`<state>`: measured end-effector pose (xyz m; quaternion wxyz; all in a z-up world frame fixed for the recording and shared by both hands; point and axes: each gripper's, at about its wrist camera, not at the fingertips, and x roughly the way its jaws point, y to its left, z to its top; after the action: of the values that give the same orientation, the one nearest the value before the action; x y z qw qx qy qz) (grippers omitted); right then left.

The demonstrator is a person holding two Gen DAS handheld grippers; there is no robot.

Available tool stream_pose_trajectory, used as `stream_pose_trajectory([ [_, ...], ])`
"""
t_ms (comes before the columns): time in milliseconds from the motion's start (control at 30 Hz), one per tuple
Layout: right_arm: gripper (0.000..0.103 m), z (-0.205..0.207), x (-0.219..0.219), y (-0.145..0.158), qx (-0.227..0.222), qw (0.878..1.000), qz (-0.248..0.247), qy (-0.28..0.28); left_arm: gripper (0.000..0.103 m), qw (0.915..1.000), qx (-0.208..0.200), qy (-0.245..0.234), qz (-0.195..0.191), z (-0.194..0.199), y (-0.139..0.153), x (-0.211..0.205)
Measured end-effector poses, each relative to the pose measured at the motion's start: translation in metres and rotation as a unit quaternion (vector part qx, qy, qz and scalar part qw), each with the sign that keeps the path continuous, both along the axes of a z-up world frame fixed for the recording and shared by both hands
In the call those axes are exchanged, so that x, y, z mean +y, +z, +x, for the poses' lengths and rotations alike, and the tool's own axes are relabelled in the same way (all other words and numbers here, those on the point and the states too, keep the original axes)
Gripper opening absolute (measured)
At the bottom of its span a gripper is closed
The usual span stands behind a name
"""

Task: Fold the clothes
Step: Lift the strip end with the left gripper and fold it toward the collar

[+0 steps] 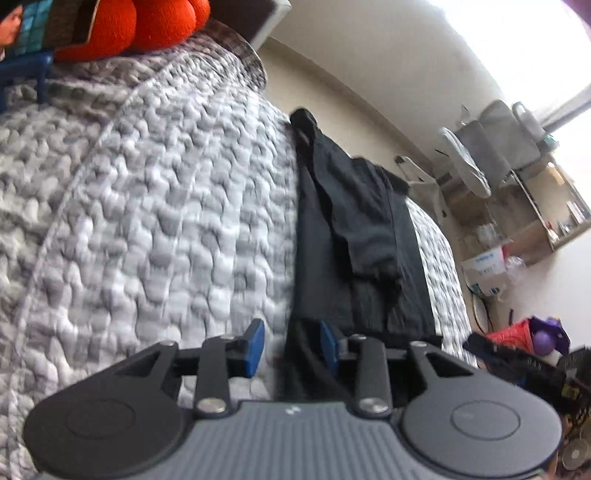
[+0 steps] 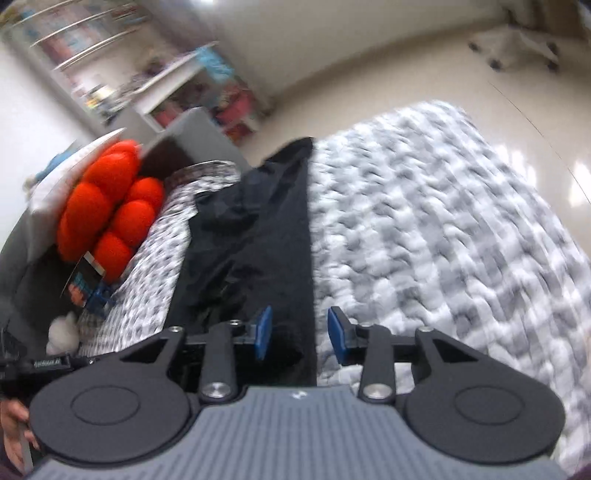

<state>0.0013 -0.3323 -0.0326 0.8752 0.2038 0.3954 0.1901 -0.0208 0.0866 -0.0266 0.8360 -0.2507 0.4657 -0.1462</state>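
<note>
Black garment point(image 1: 354, 236) edge, open claws astride

The left gripper point(image 1: 291, 347) is open over the near end of the dark cloth point(image 1: 354, 236). The cloth lies long on a grey blanket point(image 1: 155, 206). Orange cushions point(image 1: 147, 26) sit far back.

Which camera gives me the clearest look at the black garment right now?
The left wrist view: the black garment is sharper there, with its folded layers and creases readable along the quilt. The right wrist view shows it as a motion-blurred dark mass with little detail.
</note>
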Motion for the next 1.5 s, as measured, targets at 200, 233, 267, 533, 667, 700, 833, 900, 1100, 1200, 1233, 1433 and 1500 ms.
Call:
stream_pose_trajectory([
  [200,0.038,-0.005,0.038,-0.007,-0.063,0.988,-0.107,0.094,0.049,0.9995,-0.022,-0.024,-0.001,-0.004,-0.013,-0.003],
  [233,0.038,-0.004,0.041,-0.009,-0.066,0.986,-0.115,0.102,0.05,0.9993,-0.027,-0.026,-0.007,-0.004,-0.014,-0.004],
  [267,0.039,-0.004,0.042,-0.012,-0.067,0.985,-0.119,0.107,0.05,0.9989,-0.032,-0.033,-0.008,-0.002,-0.014,-0.006],
  [533,0.038,-0.002,0.054,-0.022,-0.079,0.975,-0.161,0.129,0.034,0.9953,-0.058,-0.067,0.04,0.002,-0.021,-0.026],
  [667,0.014,0.001,0.058,-0.025,-0.074,0.974,-0.175,0.126,0.013,0.993,-0.069,-0.072,0.064,0.001,-0.02,-0.03],
  [700,0.013,0.0,0.058,-0.024,-0.079,0.973,-0.175,0.125,0.011,0.9924,-0.073,-0.073,0.068,0.001,-0.019,-0.03],
  [833,0.009,-0.003,0.058,-0.02,-0.093,0.975,-0.165,0.119,0.006,0.9896,-0.093,-0.078,0.078,-0.002,-0.015,-0.033],
  [900,0.009,-0.003,0.058,-0.02,-0.093,0.975,-0.166,0.114,0.005,0.989,-0.099,-0.077,0.078,-0.003,-0.013,-0.033],
  [1100,0.009,-0.01,0.064,-0.019,-0.111,0.969,-0.185,0.116,0.004,0.9856,-0.12,-0.076,0.092,-0.009,-0.007,-0.037],
  [1200,0.009,-0.012,0.065,-0.017,-0.119,0.968,-0.188,0.114,0.004,0.9827,-0.135,-0.079,0.1,-0.013,-0.003,-0.04],
  [1233,0.009,-0.013,0.066,-0.017,-0.122,0.968,-0.188,0.113,0.004,0.9817,-0.14,-0.079,0.102,-0.014,-0.002,-0.041],
  [1433,0.009,-0.016,0.069,-0.016,-0.128,0.967,-0.187,0.117,0.004,0.983,-0.135,-0.077,0.098,-0.011,-0.008,-0.041],
  [1500,0.009,-0.016,0.069,-0.016,-0.127,0.967,-0.187,0.116,0.004,0.9836,-0.136,-0.077,0.09,-0.01,-0.008,-0.04],
])
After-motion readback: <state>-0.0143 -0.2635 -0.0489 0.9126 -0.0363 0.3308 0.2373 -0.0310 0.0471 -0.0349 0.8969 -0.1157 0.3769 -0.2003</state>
